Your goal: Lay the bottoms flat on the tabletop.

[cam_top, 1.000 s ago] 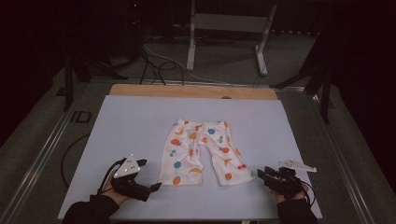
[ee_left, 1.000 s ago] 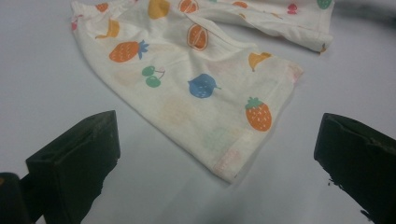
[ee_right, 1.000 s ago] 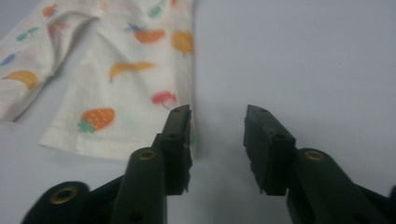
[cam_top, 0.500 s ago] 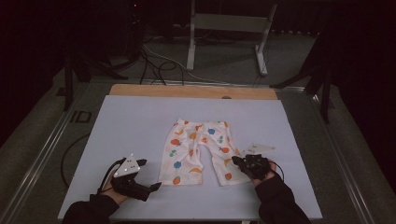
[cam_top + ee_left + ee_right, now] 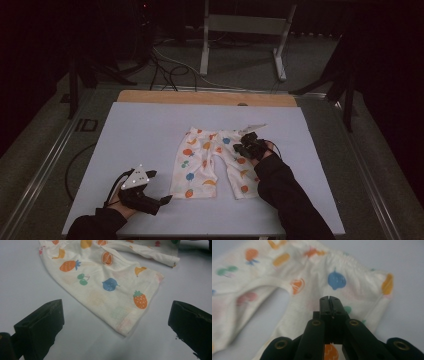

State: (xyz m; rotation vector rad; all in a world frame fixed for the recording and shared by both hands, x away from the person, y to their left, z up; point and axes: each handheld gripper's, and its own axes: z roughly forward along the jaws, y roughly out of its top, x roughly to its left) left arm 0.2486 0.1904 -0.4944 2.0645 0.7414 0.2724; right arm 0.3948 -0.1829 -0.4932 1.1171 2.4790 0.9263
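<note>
Small white pants (image 5: 210, 162) printed with coloured fruit lie flat on the white table (image 5: 135, 130), waistband at the far side. My left gripper (image 5: 159, 188) rests near the front edge, left of the pants, open; its jaws frame the hem of the nearest leg (image 5: 125, 325). My right gripper (image 5: 243, 143) sits over the waist end of the right leg, and the forearm lies along that leg. In the right gripper view its jaws (image 5: 329, 300) are shut together just above the cloth (image 5: 312, 277), with no fabric visibly pinched.
A wooden strip (image 5: 205, 97) runs along the table's far edge. Beyond it stand a metal frame (image 5: 240, 45) and loose cables (image 5: 170, 65) on the dark floor. A metal rail (image 5: 45, 165) borders the table's left side.
My right gripper has travelled from the front right of the table forward and left, onto the waist end of the pants' right leg. The left gripper has stayed put.
</note>
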